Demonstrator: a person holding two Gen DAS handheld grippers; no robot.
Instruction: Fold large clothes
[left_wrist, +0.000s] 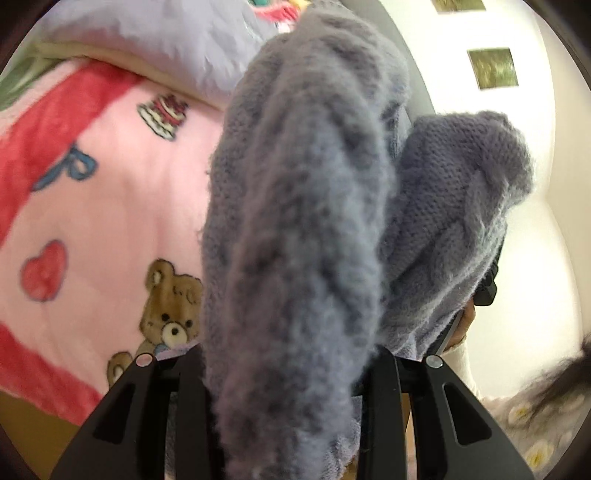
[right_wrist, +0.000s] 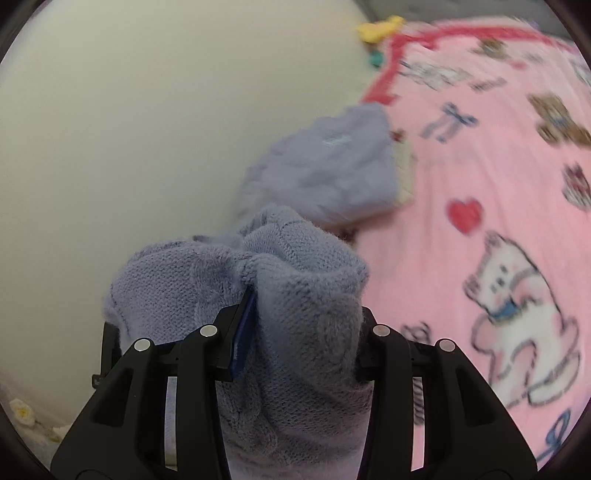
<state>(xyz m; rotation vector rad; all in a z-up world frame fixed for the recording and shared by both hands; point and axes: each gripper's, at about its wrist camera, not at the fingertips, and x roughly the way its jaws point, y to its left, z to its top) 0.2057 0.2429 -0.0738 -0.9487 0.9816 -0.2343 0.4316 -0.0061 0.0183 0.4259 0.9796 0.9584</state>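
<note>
A fuzzy grey-lavender knit sweater (left_wrist: 295, 221) fills the middle of the left wrist view. My left gripper (left_wrist: 288, 369) is shut on a thick bunch of it, and the knit hides the fingertips. My right gripper (right_wrist: 295, 325) is shut on another bunch of the same sweater (right_wrist: 303, 295), which bulges up over the jaws. The sweater is lifted above the bed. In the left wrist view the other gripper (left_wrist: 484, 288) shows at the right, wrapped in knit. More of the sweater (right_wrist: 332, 170) hangs further off in the right wrist view.
A pink fleece blanket (left_wrist: 110, 221) with bears, hearts and a red border covers the bed; it also shows in the right wrist view (right_wrist: 498, 184). A lavender quilt (left_wrist: 166, 33) lies at the bed's far end. A cream wall (right_wrist: 147, 129) stands beside the bed.
</note>
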